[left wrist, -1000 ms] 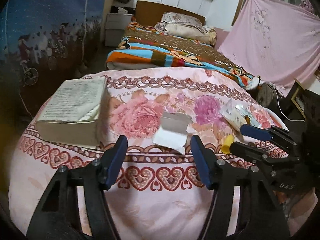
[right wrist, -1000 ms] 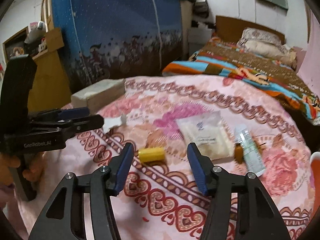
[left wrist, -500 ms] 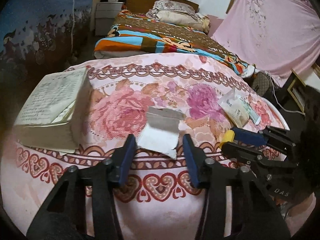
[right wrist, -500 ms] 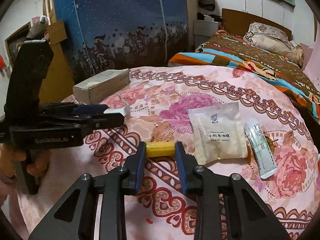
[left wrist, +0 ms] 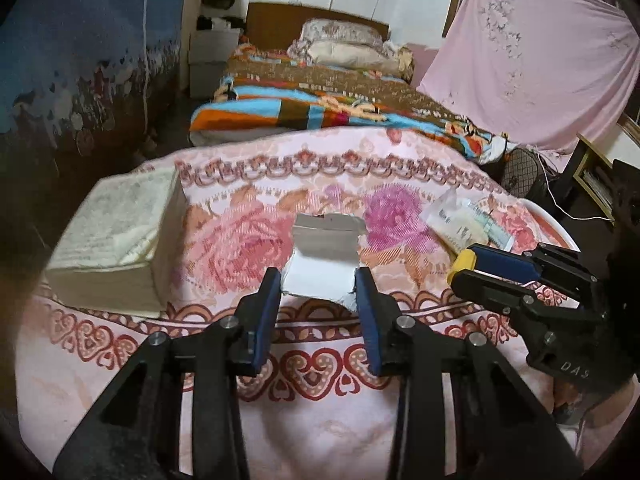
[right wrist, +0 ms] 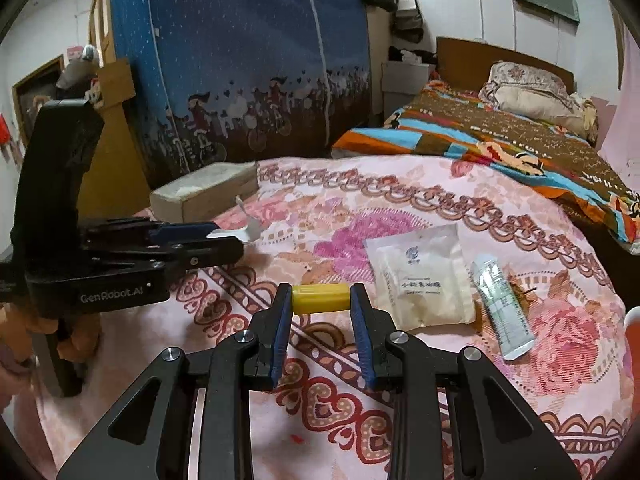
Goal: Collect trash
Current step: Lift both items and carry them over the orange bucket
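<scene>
Two beds (left wrist: 320, 104) – floral cloth (right wrist: 400, 208), blue curtain (right wrist: 240, 60).

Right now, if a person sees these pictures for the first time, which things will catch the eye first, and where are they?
The right gripper is shut on a bright yellow cylinder at the near edge of the pink floral bedspread. The left gripper is clamped on a torn white paper beside a thick old book. To the cylinder's right lie a white sachet and a clear wrapper.
</scene>
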`<state>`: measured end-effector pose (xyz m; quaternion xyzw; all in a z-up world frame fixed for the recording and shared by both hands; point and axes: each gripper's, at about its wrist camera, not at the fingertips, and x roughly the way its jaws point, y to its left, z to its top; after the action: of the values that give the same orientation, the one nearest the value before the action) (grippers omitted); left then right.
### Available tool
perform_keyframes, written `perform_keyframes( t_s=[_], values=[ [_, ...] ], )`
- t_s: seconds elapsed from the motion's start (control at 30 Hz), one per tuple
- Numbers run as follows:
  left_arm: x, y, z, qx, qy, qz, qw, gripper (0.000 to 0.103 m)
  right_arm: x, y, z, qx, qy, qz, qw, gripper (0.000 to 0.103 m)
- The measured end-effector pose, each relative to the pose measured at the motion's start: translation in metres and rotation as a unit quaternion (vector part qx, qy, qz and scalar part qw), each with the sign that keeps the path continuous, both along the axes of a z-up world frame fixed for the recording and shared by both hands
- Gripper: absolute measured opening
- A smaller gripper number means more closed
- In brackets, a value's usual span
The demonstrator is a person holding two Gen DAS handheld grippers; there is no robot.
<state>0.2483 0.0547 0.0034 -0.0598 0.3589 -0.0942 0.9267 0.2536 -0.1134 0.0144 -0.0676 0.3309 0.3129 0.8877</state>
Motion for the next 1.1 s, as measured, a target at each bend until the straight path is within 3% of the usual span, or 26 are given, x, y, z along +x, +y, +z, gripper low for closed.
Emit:
perform_keyframes(
  t_s=[0.43, 0.7, 0.93, 1.1],
  values=[
    [-0.036, -0.022, 0.038, 0.002, -0.114, 0.033, 0.9929, 0.022, -0.024, -0.038, 0.029, 0.082, -0.094, -0.051, 0.991, 0.027],
    [-0.055, -0.056, 0.061, 0.014, -0.188, 0.037, 0.9814, 0.022, -0.050, -0.077, 0.053, 0.156, -0.177, -0.091, 0.968, 0.027],
    [-0.066, -0.093, 0.083, 0.024, -0.250, 0.015, 0.9678, 0.022, -0.067, -0.112, 0.075, 0.142, -0.255, -0.137, 0.947, 0.027],
    [-0.069, -0.121, 0.096, 0.031, -0.285, -0.008, 0.9581, 0.022, -0.074, -0.141, 0.084, 0.145, -0.282, -0.174, 0.932, 0.027]
  ],
)
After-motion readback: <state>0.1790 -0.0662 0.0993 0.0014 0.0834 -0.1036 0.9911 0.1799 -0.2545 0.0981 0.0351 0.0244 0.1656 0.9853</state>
